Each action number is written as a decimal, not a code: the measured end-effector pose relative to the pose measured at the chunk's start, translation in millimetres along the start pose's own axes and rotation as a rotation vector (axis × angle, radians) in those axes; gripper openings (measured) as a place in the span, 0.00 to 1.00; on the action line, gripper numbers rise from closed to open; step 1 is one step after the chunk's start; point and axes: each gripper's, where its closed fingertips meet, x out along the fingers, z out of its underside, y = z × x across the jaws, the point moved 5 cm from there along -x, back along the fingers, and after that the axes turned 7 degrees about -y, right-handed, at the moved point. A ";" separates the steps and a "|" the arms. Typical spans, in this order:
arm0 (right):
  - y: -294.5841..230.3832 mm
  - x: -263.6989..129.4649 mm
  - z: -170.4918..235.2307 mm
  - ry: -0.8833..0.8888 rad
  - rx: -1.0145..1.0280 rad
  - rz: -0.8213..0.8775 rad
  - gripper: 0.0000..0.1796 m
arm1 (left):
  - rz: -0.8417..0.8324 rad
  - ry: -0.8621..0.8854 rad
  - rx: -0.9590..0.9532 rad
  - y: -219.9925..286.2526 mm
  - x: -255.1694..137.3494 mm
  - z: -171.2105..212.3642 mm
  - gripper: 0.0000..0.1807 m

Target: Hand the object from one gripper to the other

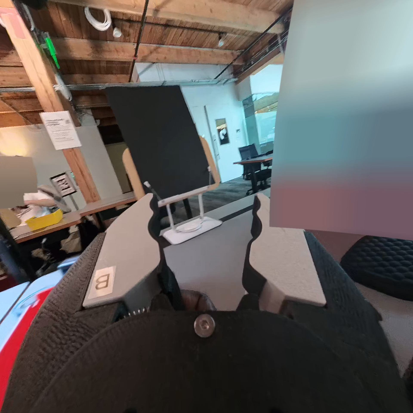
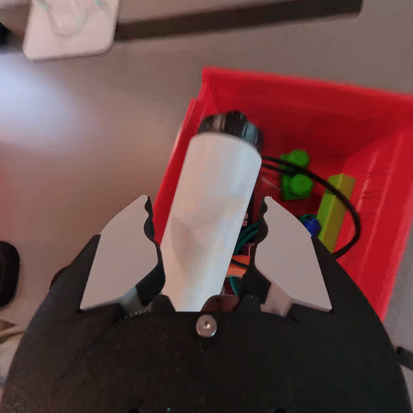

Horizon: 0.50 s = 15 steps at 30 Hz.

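Blocks (image 2: pixel 296 176) and cable (image 2: pixel 348 201) lie in the bin (image 2: pixel 312 100).

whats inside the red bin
In the red bin: green blocks, a lime bar, a black cable, and a blue piece. The white bottle covers the bin's left part.

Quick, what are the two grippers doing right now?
Left gripper: open, holding nothing.
Right gripper: open around the white bottle; a grip cannot be told.

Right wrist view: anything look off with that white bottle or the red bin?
The white bottle lies at a slant between the right gripper fingers, and they look spread rather than clamped on it. A black cable loops loosely over the green blocks in the red bin. Nothing spilled or broken.
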 end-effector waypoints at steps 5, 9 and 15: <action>-52.2 -73.9 -11.1 0.483 -0.101 -0.170 0.52 | -0.219 -0.250 -0.013 -52.8 -29.3 3.8 0.45; -111.7 -119.9 20.0 0.749 -0.190 -0.449 0.50 | -0.185 -0.510 -0.070 -84.3 -48.7 21.5 0.45; -171.0 -146.6 67.2 0.884 -0.350 -0.645 0.45 | 0.082 -0.969 -0.166 -92.4 -31.6 88.2 0.35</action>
